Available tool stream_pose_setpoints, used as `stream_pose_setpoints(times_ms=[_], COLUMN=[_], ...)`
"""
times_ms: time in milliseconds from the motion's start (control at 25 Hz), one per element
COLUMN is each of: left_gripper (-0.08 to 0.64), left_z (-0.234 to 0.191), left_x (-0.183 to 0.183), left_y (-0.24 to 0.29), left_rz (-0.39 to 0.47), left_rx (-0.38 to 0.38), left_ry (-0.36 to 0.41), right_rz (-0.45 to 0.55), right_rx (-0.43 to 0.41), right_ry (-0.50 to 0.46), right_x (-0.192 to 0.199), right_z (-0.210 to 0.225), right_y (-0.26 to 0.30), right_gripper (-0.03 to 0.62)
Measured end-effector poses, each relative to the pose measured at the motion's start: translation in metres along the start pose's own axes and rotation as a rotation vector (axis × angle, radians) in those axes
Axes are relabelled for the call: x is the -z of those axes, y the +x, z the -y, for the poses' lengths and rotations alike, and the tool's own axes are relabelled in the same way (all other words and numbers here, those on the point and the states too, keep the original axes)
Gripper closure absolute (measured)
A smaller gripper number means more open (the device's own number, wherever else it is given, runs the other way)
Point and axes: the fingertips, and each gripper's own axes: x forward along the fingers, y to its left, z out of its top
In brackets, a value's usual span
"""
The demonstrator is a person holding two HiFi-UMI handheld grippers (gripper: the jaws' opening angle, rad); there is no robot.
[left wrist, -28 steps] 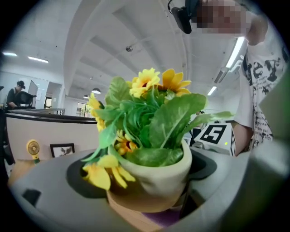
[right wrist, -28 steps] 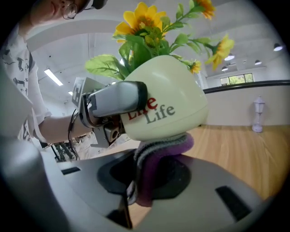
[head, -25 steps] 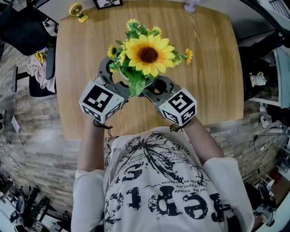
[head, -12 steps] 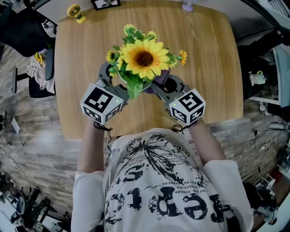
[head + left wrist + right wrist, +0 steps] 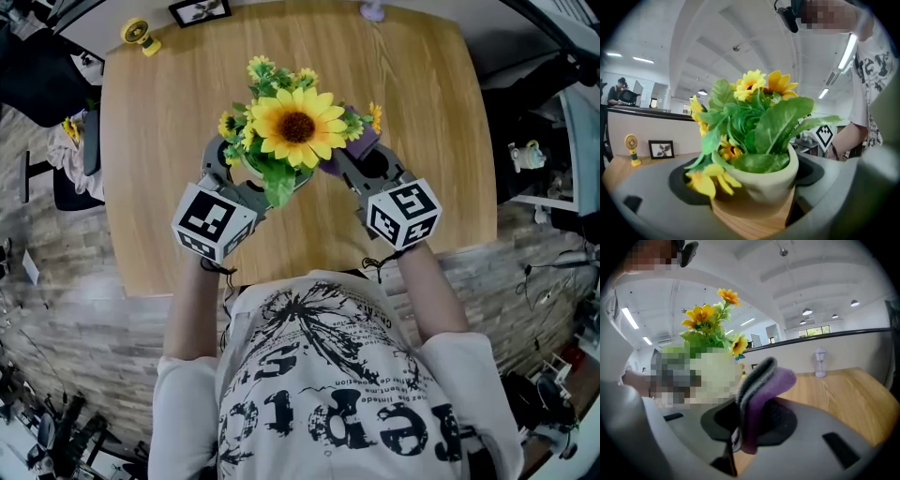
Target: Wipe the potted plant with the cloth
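Left tongs (image 5: 232, 169) clamp the cream potted sunflower plant (image 5: 295, 127) over the wooden bench's (image 5: 427, 94) middle; right tongs (image 5: 740, 437) pinch a folded purple-grey cloth (image 5: 761, 390).

**Layout, seen from the head view.** A light wooden table (image 5: 441, 141) carries a sunflower potted plant in a pale ceramic pot (image 5: 291, 131) near its middle. The pot (image 5: 764, 180) sits between the jaws of the left gripper (image 5: 246, 169), which touch it on both sides. Just right of the plant, the right gripper (image 5: 361, 164) pinches a folded purple-and-grey cloth (image 5: 761, 394). Along the far edge, from left to right, are a small yellow desk fan (image 5: 139, 35), a black-framed picture (image 5: 200, 11) and a small lilac object (image 5: 372, 10).
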Motion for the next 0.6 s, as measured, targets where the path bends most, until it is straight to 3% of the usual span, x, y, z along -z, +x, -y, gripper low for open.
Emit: stream_pose_setpoints(times_ms=[280,600], left_gripper=[0.040,0.040], left_z=[-0.002,0.014], left_x=[0.038,0.086], left_y=[0.019,0.048], left_rz=[-0.052,-0.115], left_rx=[0.031,0.097], left_ry=[0.050,0.095], right_rz=[0.018,0.059], right_rx=[0.148,0.228], right_ry=[-0.073,-0.200], right_x=[-0.017,-0.029], right_z=[0.048,0.082], right_y=[-0.011,-0.028], right_gripper=[0.515,0.515])
